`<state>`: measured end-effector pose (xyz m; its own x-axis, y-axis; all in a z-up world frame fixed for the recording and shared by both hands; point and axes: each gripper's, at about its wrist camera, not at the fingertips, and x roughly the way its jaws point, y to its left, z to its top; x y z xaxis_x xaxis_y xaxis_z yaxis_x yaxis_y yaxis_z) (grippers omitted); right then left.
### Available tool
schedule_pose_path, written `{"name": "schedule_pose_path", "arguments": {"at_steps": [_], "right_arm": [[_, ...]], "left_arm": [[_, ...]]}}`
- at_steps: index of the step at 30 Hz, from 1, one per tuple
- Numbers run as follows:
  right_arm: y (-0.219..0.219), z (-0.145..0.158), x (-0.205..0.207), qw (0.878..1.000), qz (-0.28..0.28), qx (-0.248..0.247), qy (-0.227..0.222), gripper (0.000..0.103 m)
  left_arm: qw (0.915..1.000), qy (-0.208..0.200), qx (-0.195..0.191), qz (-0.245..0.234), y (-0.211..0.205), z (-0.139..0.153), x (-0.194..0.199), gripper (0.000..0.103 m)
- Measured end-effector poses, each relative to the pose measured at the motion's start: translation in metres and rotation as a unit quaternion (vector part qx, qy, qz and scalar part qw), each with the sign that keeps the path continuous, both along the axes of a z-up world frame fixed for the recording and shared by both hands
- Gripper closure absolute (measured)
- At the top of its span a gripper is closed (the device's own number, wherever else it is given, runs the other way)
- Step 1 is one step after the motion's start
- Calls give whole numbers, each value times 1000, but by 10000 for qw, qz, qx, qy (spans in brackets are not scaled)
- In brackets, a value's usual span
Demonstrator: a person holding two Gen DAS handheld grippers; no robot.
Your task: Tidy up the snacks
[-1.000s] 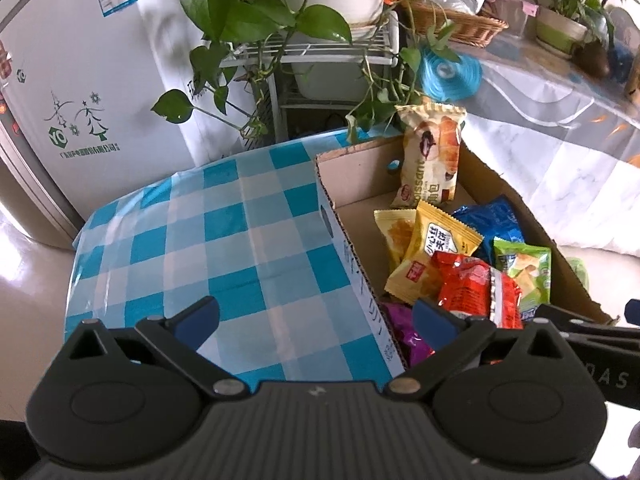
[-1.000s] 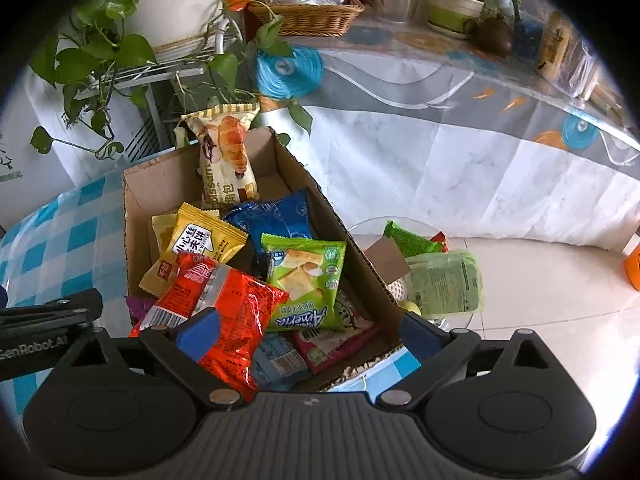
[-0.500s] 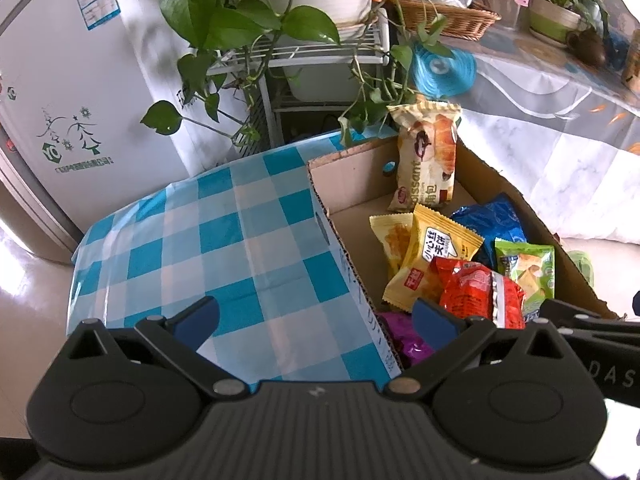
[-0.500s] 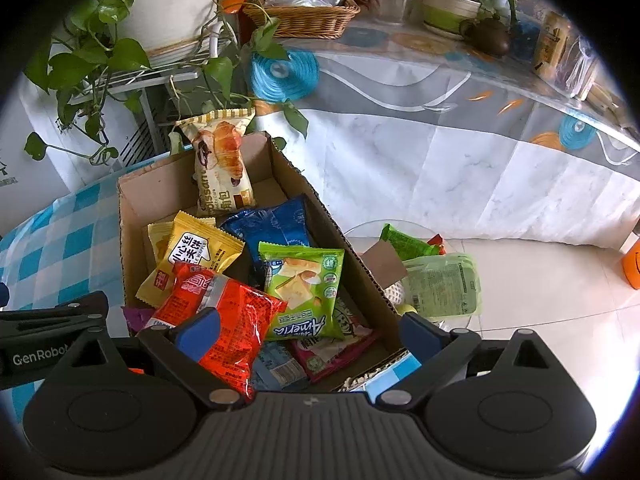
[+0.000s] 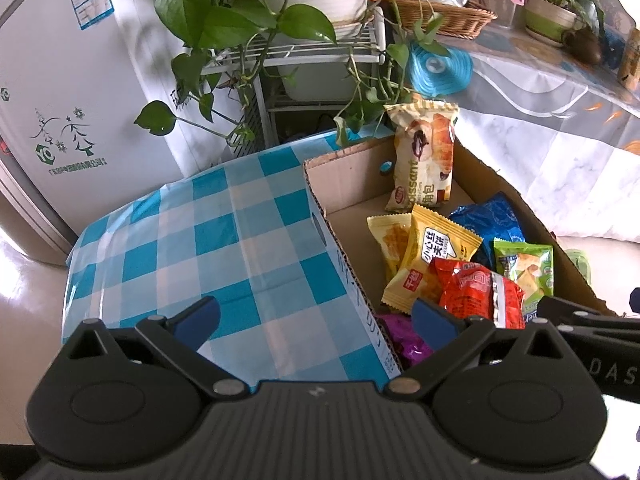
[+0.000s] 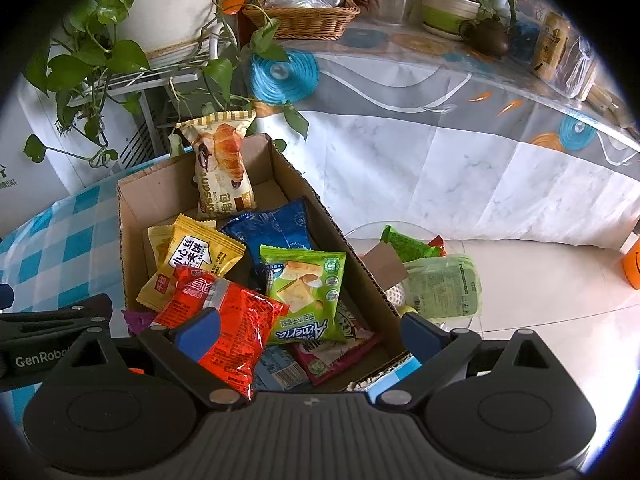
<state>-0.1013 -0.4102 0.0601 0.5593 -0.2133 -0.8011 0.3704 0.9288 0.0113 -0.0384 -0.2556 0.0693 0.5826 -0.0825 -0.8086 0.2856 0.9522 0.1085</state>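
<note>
A cardboard box [image 5: 352, 184] [image 6: 160, 188] on a blue checked tablecloth [image 5: 200, 240] holds several snack packets. A croissant packet [image 5: 424, 160] [image 6: 224, 168] leans upright against the far wall. A yellow waffle packet [image 5: 432, 252] [image 6: 192, 256], a red packet [image 5: 476, 292] [image 6: 228, 320], a green packet [image 6: 304, 292] and a blue packet [image 6: 276, 228] lie inside. My left gripper [image 5: 316, 318] is open and empty above the box's left wall. My right gripper [image 6: 308, 330] is open and empty above the box's near end.
A glass side table [image 6: 448, 320] to the right of the box carries green packets [image 6: 444, 284]. Behind stand a plant rack [image 5: 296, 56], a fridge [image 5: 52, 92] and a long covered table [image 6: 460, 120] with a wicker basket [image 6: 308, 20].
Both grippers have drawn back and risen slightly, so the box and table appear a little farther away. Both stay open and empty. The snacks have not moved.
</note>
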Motion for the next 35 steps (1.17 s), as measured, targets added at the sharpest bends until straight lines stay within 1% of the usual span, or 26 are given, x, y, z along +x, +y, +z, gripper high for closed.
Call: {"name": "schedule_pose_path", "arguments": {"at_steps": [12, 21, 27, 35], "right_arm": [[7, 1, 5, 10000, 77, 22, -5, 3], [28, 1, 14, 9993, 333, -151, 28, 3], [52, 2, 21, 9976, 613, -330, 11, 3], [94, 2, 33, 9931, 1118, -342, -73, 3]], "left_arm": [[10000, 12, -25, -25, 9, 0, 4, 3], [10000, 56, -51, 53, 34, -4, 8, 4], [9998, 77, -74, 157, 60, -6, 12, 4], [9992, 31, -131, 375, 111, -7, 11, 4]]}}
